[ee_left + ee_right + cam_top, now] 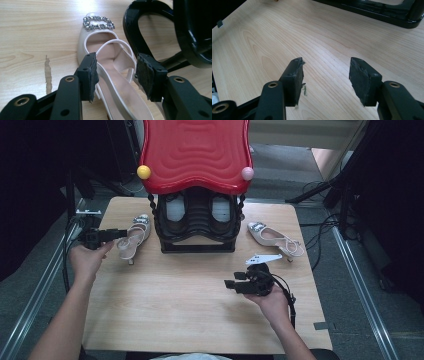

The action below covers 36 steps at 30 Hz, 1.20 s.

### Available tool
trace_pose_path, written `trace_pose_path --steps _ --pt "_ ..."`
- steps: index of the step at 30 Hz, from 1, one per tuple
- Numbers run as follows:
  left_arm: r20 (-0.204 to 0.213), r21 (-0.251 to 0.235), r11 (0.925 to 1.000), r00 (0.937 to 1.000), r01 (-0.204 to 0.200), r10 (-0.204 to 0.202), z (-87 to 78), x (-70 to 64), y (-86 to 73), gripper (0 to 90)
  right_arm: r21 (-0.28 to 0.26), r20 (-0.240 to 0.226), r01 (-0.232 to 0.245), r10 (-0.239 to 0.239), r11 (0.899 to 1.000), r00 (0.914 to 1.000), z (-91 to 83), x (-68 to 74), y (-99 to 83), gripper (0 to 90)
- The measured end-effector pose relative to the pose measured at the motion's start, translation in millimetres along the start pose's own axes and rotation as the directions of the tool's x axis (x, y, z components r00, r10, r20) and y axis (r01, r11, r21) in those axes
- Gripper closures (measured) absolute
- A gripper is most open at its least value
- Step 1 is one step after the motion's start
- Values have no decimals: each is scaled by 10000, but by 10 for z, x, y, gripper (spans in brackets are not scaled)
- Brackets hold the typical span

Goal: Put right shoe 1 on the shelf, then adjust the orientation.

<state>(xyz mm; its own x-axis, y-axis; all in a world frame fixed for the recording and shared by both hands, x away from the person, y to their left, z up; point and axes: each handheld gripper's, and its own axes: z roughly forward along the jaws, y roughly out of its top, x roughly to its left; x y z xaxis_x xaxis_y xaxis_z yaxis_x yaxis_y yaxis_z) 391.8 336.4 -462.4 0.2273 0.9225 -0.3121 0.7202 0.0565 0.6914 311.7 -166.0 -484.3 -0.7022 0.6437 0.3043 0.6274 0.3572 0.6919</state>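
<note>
The left gripper (115, 75) is held wide open around the heel end of a cream slingback shoe (110, 62), its pads apart from the straps. The shoe is seen lying on the wooden table (190, 305), just left of the black shoe rack (197, 227). The right gripper (325, 77) is held open over bare wood.
</note>
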Motion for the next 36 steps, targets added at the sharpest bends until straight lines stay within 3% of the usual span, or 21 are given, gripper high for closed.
trace_pose_path --steps 8,12,22,27,33,36 --pt "-379 155 9989 9983 441 -434 188 108 -42 516 -44 133 -87 87 10000 9999 -37 -1 -40 462" --pt "-502 376 9983 9978 448 -429 271 133 -60 518 -33 170 -104 105 9999 9998 -47 -3 -53 462" --pt "-845 219 9975 9942 678 -658 451 136 -106 538 -23 233 -112 112 9999 9997 -54 -1 -75 461" --pt "-1205 288 9986 9918 452 -415 524 93 -132 561 -24 216 -114 114 9999 9997 -49 -4 -76 460" --pt "-1712 130 9997 9851 190 -165 534 67 -163 663 -18 262 -143 144 9999 9996 -44 -12 -77 460" --pt "-1713 79 9994 9847 326 -308 528 84 -172 714 12 234 -132 132 9999 9996 -38 -3 -75 460"
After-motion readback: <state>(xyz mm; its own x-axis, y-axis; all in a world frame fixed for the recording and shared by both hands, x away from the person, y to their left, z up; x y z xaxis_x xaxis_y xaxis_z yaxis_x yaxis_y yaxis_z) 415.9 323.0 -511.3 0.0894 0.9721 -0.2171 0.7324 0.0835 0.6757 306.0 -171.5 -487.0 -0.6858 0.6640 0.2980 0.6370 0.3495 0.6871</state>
